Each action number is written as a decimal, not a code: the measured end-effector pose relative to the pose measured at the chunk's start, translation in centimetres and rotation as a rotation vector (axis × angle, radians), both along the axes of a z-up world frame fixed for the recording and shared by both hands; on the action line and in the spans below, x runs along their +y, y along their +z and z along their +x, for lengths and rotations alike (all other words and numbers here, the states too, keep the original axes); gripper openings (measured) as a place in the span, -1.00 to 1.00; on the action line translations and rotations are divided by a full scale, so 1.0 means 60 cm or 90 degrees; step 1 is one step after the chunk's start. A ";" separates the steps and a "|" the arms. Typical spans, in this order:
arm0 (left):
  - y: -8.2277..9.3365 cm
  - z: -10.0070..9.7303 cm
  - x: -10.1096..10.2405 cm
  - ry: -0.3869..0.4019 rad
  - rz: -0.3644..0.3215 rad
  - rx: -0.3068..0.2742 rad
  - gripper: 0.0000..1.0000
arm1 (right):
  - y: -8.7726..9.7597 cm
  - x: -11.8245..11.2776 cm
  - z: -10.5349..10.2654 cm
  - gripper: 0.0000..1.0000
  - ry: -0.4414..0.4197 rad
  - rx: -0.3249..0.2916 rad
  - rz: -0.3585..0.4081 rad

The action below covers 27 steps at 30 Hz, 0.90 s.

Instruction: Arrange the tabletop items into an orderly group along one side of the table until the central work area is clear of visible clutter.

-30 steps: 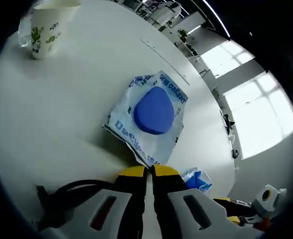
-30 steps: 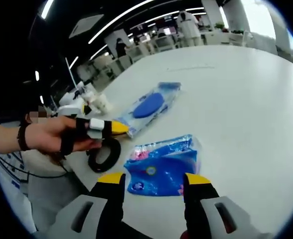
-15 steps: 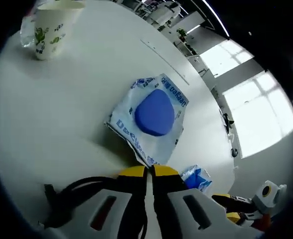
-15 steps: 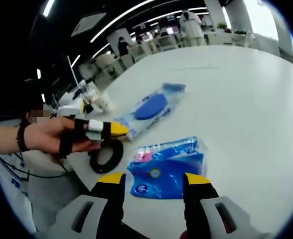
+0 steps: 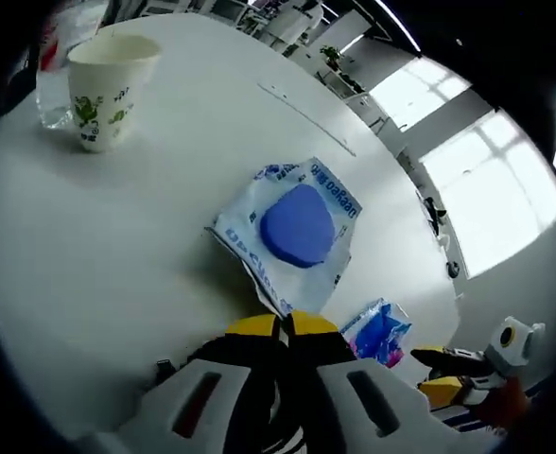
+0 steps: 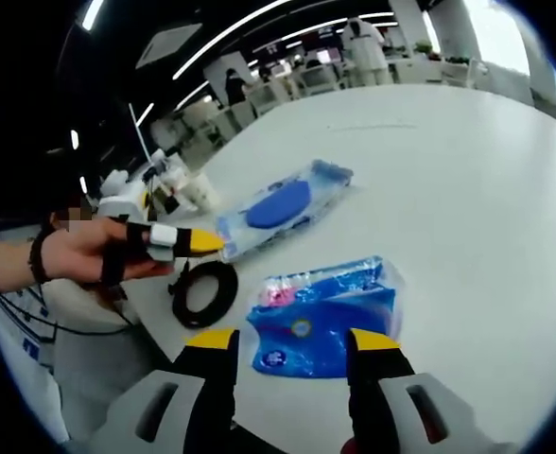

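Note:
A clear packet (image 5: 297, 227) printed in blue, with a blue oval pad inside, lies on the white table (image 5: 146, 236). My left gripper (image 5: 283, 323) is shut on its near corner. In the right gripper view a hand holds that left gripper (image 6: 202, 244) pinching the same packet (image 6: 278, 206). My right gripper (image 6: 292, 342) stands open just short of a blue wipes pack (image 6: 325, 317), with nothing between its jaws. The blue pack (image 5: 377, 331) and the right gripper (image 5: 462, 378) also appear low right in the left gripper view.
A paper cup (image 5: 108, 90) with green print stands far left, next to a clear bottle (image 5: 56, 57). A black cable coil (image 6: 205, 291) lies near the table edge beside the blue pack. People and desks stand beyond the table's far side (image 6: 467, 142).
The left gripper has drawn the clear packet a little toward the cup side, away from the blue pack. The cable coil shows more fully. The right gripper has barely moved.

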<state>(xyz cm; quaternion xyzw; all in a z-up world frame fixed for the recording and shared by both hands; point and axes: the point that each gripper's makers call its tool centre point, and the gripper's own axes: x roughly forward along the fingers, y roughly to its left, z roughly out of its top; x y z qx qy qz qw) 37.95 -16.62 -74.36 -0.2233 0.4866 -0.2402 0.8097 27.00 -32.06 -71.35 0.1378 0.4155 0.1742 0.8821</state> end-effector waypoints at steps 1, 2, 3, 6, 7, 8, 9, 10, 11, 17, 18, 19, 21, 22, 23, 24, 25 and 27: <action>0.000 0.003 0.008 -0.002 0.008 -0.003 -1.00 | 0.000 0.002 0.000 -0.09 0.000 0.000 0.001; 0.001 0.008 0.021 -0.004 0.019 -0.010 -1.00 | 0.001 0.004 0.001 -0.09 0.001 0.000 0.001; 0.002 0.010 0.029 -0.009 0.026 -0.014 -1.00 | 0.000 0.007 0.001 -0.09 0.003 0.000 0.002; 0.007 0.019 0.058 -0.024 0.058 -0.035 -1.00 | -0.001 0.013 0.001 -0.09 0.008 0.001 0.002; 0.006 0.025 0.069 -0.031 0.071 -0.043 -1.00 | -0.002 0.015 0.002 -0.09 0.011 0.002 0.002; 0.006 0.028 0.076 -0.034 0.079 -0.047 -1.00 | -0.003 0.015 0.002 -0.09 0.012 0.001 0.002; 0.004 0.031 0.083 -0.038 0.085 -0.050 -1.00 | -0.003 0.016 0.003 -0.09 0.013 0.002 0.003; 0.001 0.034 0.094 -0.043 0.097 -0.055 -1.00 | -0.003 0.017 0.004 -0.09 0.014 0.002 0.003; 0.000 0.036 0.101 -0.043 0.103 -0.057 -1.00 | -0.003 0.018 0.004 -0.09 0.015 0.002 0.002; -0.015 0.051 0.142 -0.027 0.121 -0.050 -1.00 | -0.001 0.023 0.010 -0.10 0.021 0.001 0.000; -0.016 0.052 0.146 -0.024 0.122 -0.049 -1.00 | -0.002 0.024 0.011 -0.10 0.023 0.002 0.000; -0.015 0.053 0.148 -0.019 0.120 -0.048 -1.00 | -0.002 0.025 0.011 -0.10 0.025 0.004 0.000; -0.016 0.054 0.150 -0.018 0.120 -0.049 -1.00 | -0.003 0.027 0.011 -0.10 0.028 0.005 -0.001; -0.016 0.054 0.149 -0.019 0.120 -0.049 -1.00 | -0.003 0.028 0.013 -0.10 0.028 0.006 -0.001; -0.016 0.054 0.149 -0.020 0.120 -0.049 -1.00 | -0.003 0.028 0.013 -0.10 0.028 0.006 -0.001; -0.016 0.054 0.149 -0.021 0.119 -0.049 -1.00 | -0.003 0.029 0.014 -0.10 0.028 0.006 -0.001; -0.017 0.054 0.150 -0.022 0.118 -0.049 -1.00 | -0.003 0.030 0.016 -0.11 0.027 0.006 -0.001; -0.015 0.050 0.149 -0.023 0.114 -0.050 -0.97 | -0.001 0.034 0.021 -0.11 0.026 0.006 0.001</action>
